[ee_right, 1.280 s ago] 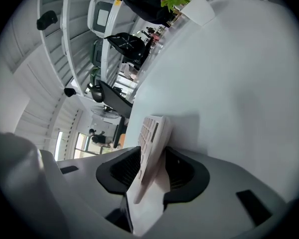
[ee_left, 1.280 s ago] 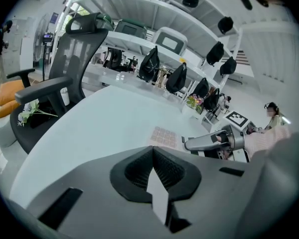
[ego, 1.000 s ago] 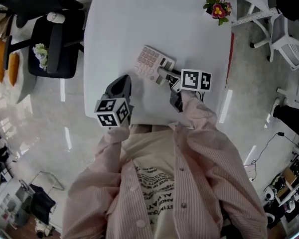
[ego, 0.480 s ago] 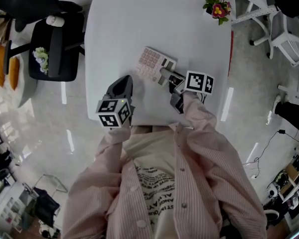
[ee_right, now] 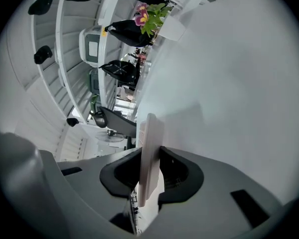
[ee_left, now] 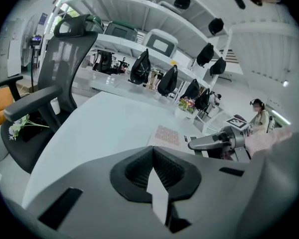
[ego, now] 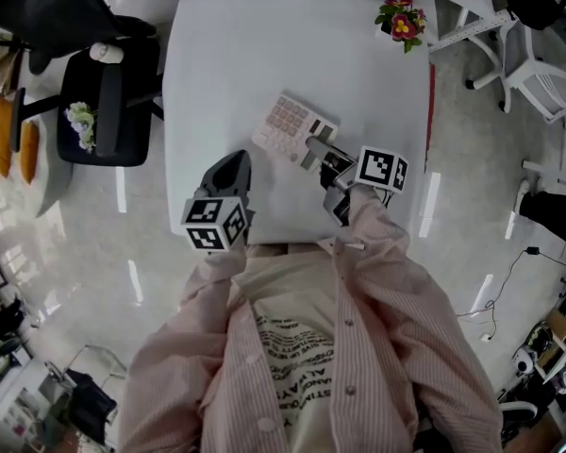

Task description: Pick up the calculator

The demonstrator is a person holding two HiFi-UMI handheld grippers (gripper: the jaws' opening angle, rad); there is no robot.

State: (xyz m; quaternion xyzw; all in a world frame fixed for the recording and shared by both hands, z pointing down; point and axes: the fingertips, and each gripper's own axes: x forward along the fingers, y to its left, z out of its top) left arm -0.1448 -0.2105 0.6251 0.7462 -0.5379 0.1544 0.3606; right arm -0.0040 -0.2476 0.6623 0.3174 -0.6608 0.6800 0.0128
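Note:
The pale pink calculator [ego: 288, 125] lies aslant on the white table [ego: 226, 55]. My right gripper [ego: 313, 147] comes in from the near right and is shut on the calculator's dark display end. In the right gripper view the calculator [ee_right: 149, 148] stands edge-on between the two pads, which press on both its faces. My left gripper [ego: 231, 166] hovers over the table's near edge, left of the calculator and apart from it, its jaws shut on nothing. From the left gripper view I see the calculator [ee_left: 168, 135] flat on the table, with the right gripper [ee_left: 214, 141] at its end.
A small pot of pink flowers [ego: 401, 19] stands at the table's far right corner. A black office chair [ego: 108, 83] is at the table's left side. A white chair [ego: 547, 74] stands on the floor to the right.
The right gripper has rolled at the calculator's end and its jaws have drawn in onto it. The left gripper has stayed where it was.

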